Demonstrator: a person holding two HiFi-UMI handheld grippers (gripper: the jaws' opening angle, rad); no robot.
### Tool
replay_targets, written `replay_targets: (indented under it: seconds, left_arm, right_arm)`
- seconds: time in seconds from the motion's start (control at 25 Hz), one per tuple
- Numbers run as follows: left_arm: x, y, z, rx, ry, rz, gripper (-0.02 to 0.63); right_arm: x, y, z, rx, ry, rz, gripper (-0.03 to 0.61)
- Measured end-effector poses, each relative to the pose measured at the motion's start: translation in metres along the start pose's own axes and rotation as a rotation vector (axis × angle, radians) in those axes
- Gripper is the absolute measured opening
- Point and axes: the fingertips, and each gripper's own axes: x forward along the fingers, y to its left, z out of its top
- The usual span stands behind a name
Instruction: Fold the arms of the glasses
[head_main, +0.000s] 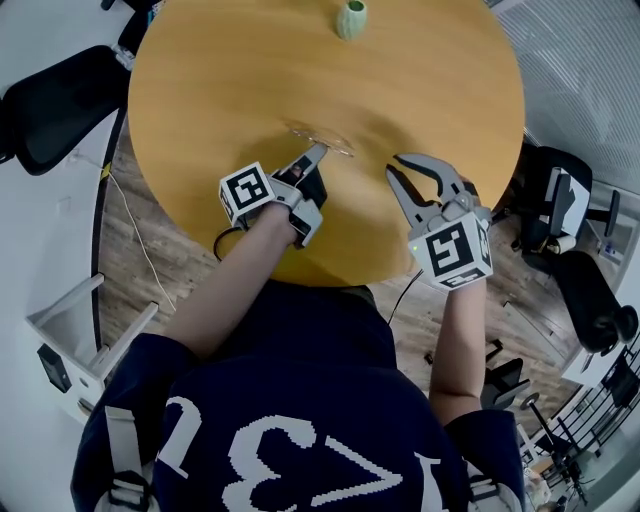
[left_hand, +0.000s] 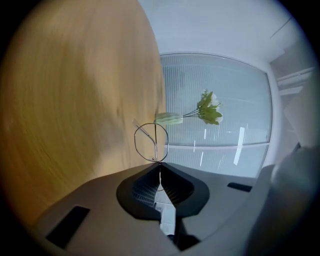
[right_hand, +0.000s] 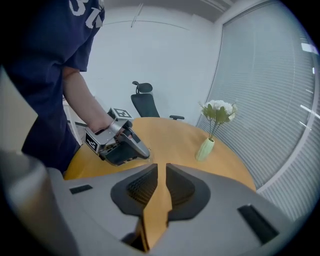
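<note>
Thin wire-rimmed glasses (head_main: 322, 139) lie near the middle of the round wooden table (head_main: 200, 100). My left gripper (head_main: 321, 149) reaches their near edge and is shut on the glasses. In the left gripper view the frame (left_hand: 151, 142) stands just past the closed tips (left_hand: 159, 162), with a wire running down between the pads. To the right, my right gripper (head_main: 397, 164) hovers over the table, open, with only bare wood between its fingers (right_hand: 161, 167). The right gripper view shows the left gripper (right_hand: 146, 155) low over the table (right_hand: 170, 140).
A pale green vase (head_main: 350, 18) with white flowers (right_hand: 218, 111) stands at the table's far edge. Black office chairs (head_main: 50, 105) (head_main: 570, 220) sit on either side of the table. A white rack (head_main: 70, 330) is on the floor at the left.
</note>
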Motion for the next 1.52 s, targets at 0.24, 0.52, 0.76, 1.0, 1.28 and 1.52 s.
replay_targets:
  seconds: [0.24, 0.52, 0.76, 1.0, 1.28, 1.52]
  left_arm:
    - [0.02, 0.021, 0.006, -0.064, -0.043, 0.072, 0.019]
    - [0.042, 0.026, 0.017, -0.067, -0.06, 0.105, 0.02]
    - [0.06, 0.022, 0.024, -0.04, -0.056, 0.092, 0.02]
    - [0.066, 0.023, 0.031, -0.018, -0.056, 0.1, 0.02]
    - [0.064, 0.013, 0.032, 0.024, -0.041, 0.077, 0.02]
    - [0.045, -0.03, 0.039, 0.271, -0.033, 0.033, 0.018]
  right_arm:
    - [0.0, 0.005, -0.013, 0.036, -0.006, 0.016, 0.071]
    - [-0.003, 0.007, -0.021, 0.061, -0.017, 0.021, 0.069]
    - [-0.002, 0.009, -0.023, 0.074, -0.027, 0.025, 0.068]
    - [-0.001, 0.016, -0.021, 0.079, -0.009, 0.028, 0.069]
    - [-0.002, 0.016, -0.014, 0.075, -0.023, 0.009, 0.063]
    - [-0.012, 0.002, 0.002, 0.088, -0.068, -0.074, 0.046]
